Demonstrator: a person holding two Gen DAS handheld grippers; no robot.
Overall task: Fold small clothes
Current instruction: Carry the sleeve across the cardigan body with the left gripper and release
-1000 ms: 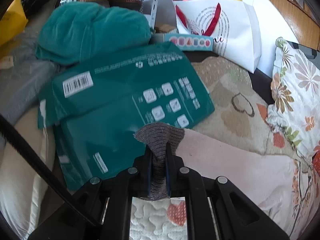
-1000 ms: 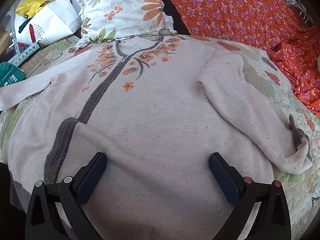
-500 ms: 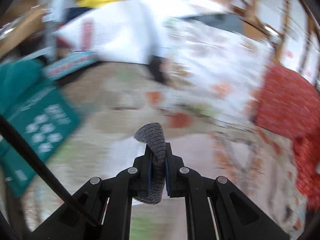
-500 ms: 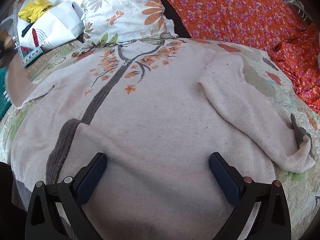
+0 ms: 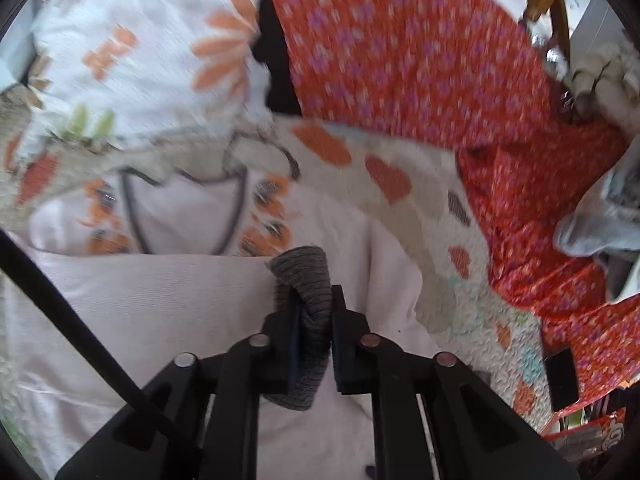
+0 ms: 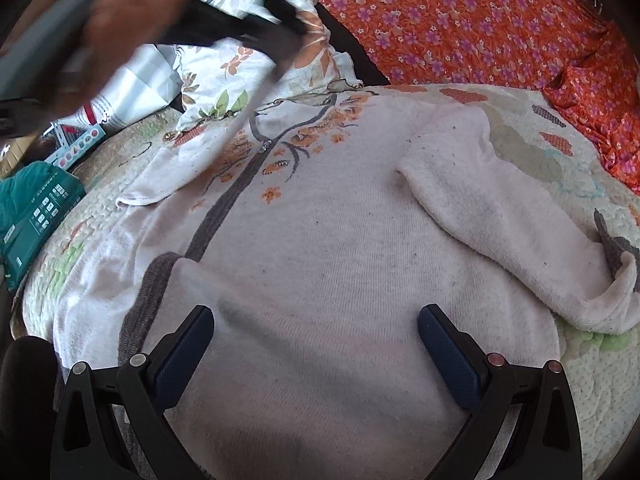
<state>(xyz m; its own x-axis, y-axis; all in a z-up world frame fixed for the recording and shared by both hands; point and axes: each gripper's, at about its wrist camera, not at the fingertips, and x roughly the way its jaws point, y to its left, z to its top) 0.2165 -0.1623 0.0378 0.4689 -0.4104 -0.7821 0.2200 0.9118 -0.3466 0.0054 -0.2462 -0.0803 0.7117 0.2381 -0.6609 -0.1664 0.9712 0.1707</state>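
Observation:
A cream knitted cardigan (image 6: 328,240) with a grey zip band and orange leaf embroidery lies flat on the quilted bed. My left gripper (image 5: 314,312) is shut on the grey ribbed cuff (image 5: 308,276) of its left sleeve (image 5: 140,300) and holds it lifted over the cardigan's chest. In the right wrist view the left gripper (image 6: 224,36) is a dark blur above the collar, with the sleeve (image 6: 160,176) hanging below. My right gripper (image 6: 316,340) is open and empty over the hem. The right sleeve (image 6: 500,220) lies to the right, its cuff (image 6: 612,248) turned up.
A floral pillow (image 6: 240,76) and an orange flowered cloth (image 6: 460,28) lie behind the cardigan. A teal box (image 6: 36,216), a white paper bag (image 6: 132,88) and a small game box (image 6: 80,144) sit at the far left. A grey garment (image 5: 600,216) lies on the orange cloth.
My left gripper has swung fast from over the teal box at the left to above the cardigan's chest, carrying the sleeve cuff. The right gripper has stayed open over the hem.

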